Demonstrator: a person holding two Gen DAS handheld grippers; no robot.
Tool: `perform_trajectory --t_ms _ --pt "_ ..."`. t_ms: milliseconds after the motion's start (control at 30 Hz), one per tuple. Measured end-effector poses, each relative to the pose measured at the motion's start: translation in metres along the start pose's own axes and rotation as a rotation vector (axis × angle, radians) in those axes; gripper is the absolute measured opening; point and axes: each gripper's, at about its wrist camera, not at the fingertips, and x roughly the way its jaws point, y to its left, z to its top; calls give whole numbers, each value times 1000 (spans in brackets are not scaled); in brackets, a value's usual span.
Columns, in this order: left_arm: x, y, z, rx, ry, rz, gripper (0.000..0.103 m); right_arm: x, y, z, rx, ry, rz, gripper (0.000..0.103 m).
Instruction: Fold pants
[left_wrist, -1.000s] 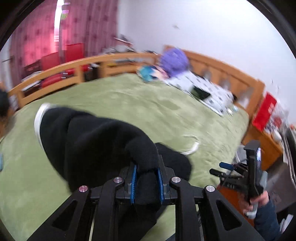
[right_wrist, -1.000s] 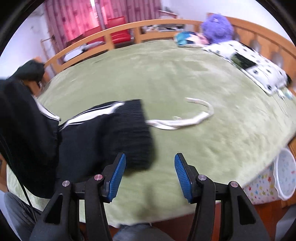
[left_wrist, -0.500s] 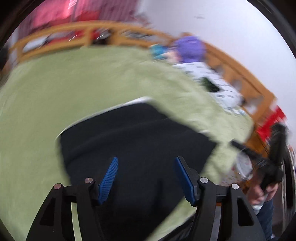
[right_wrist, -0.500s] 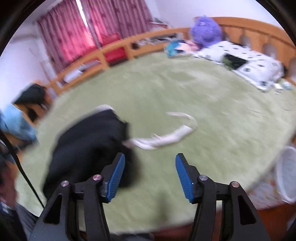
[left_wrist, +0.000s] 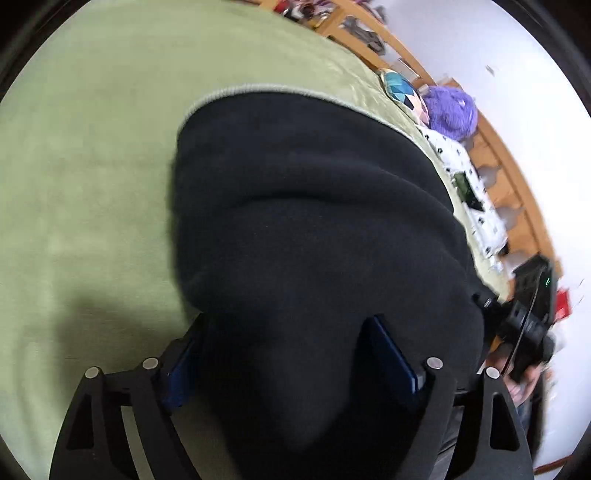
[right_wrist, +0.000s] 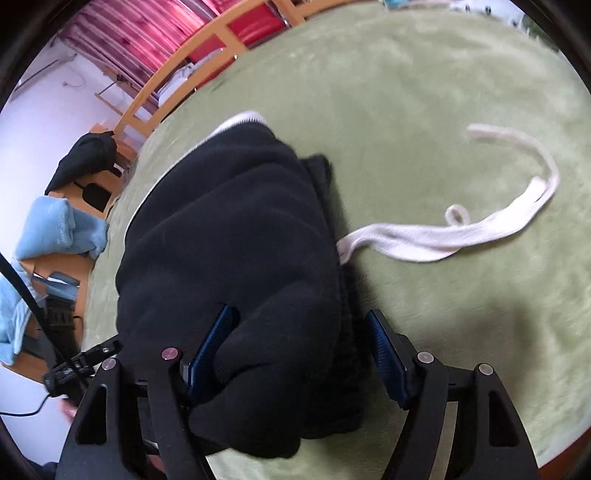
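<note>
Both grippers down on the folded pants

Lowered since a second ago, both grippers now sit over the black pants, which lie bunched in a thick folded heap on the green bedspread instead of hanging from the left gripper. Its blue pads stand wide apart with dark fabric bulging between them, not pinched. The right gripper is likewise spread, straddling the near end of the pants. A white drawstring trails from the pants across the bedspread. A purple plush toy sits by the wooden bed rail.
</note>
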Motion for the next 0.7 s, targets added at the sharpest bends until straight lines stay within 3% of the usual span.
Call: perform_trajectory --t_ms 33,100,167,200,233,300,433,567,633,700 --pt "-2 3 0 -14 -9 -15 72 3 7 -3 -11 0 -26 81" --pt "-16 -3 0 48 -52 12 37 2 24 -9 -38 -33 -96 79" --pt "-32 -2 4 66 -81 -27 23 -8 40 -16 -58 -70 -92 60" --pt "-42 3 7 56 -81 -65 19 -12 48 -18 -81 -78 -96 43" --pt "-50 8 11 43 -84 -85 19 -18 60 -20 -105 -92 -99 35" --pt "-73 11 16 73 -114 -53 18 -23 91 -27 -154 -118 -110 31" --pt "-116 36 21 89 -155 1 18 -15 146 -46 -202 -142 -74 30" --pt "-151 67 28 67 -167 62 19 10 184 -68 -182 -145 25 30" --pt "-150 83 25 72 -107 116 28 26 203 -81 -214 -125 -15 36" --pt "-142 93 12 63 -50 206 40 33 212 -96 -274 -137 -136 49"
